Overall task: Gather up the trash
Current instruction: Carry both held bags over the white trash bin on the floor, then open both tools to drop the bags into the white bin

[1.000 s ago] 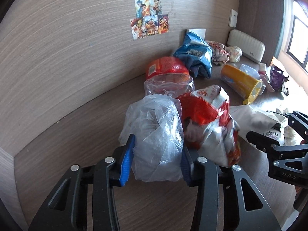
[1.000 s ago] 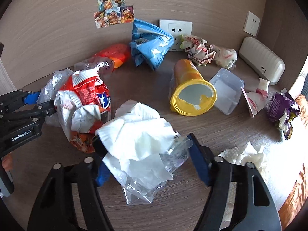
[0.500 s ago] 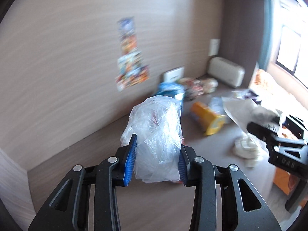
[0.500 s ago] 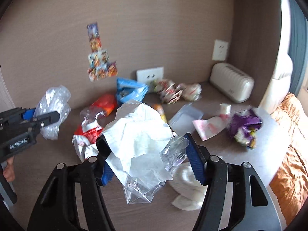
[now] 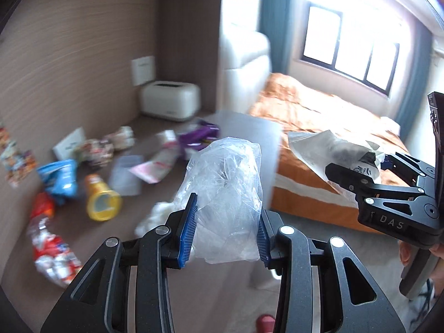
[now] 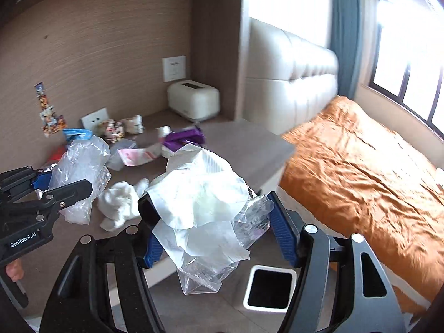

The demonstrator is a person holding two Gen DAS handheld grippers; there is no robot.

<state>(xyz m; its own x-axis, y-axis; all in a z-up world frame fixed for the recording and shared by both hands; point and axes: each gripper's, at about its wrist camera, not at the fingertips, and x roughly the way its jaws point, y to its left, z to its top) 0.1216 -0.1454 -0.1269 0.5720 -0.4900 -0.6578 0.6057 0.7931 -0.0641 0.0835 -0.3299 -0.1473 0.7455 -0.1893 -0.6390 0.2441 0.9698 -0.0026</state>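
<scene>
Left gripper [image 5: 224,229] clenches a clear bag [image 5: 226,194], right gripper [image 6: 213,233] crumpled tissue [image 6: 199,194], above a bin [image 6: 270,288].

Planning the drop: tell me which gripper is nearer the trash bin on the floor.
Right. The right gripper, holding tissue and plastic wrap, hangs just above and beside the trash bin. The left gripper, clamping a clear plastic bag, sits farther left over the desk.

bin [image 6: 270,288] mouth open | bed [image 6: 360,180] right | desk [image 6: 249,149] edge left
</scene>
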